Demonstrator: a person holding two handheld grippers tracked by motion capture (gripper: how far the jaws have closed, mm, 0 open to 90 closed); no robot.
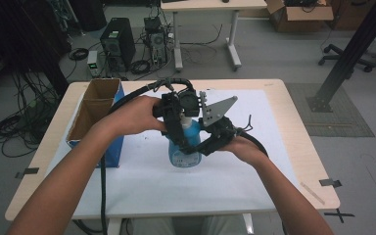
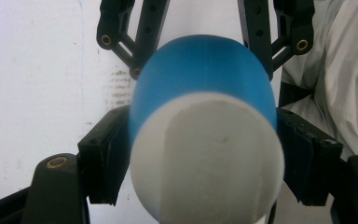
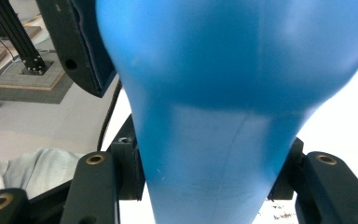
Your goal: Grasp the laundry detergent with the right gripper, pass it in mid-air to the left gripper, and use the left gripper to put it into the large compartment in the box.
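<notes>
The bottle (image 1: pixel 185 144) looks like smooth blue plastic with a matt white cap (image 2: pixel 207 158). Both grippers' jaws are matt black plastic with brass-coloured pins. The table (image 1: pixel 279 98) has a pale wood-look rim under a white sheet; the box (image 1: pixel 97 110) is brown cardboard.

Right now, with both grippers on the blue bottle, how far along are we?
Done: the blue plastic bottle stands upright on the white table, and both grippers are clamped on it.
In hand: the left gripper is shut on its white cap; the right gripper squeezes the narrow waist.
Left: the cap is still on, and nothing shows in the open cardboard box.
</notes>
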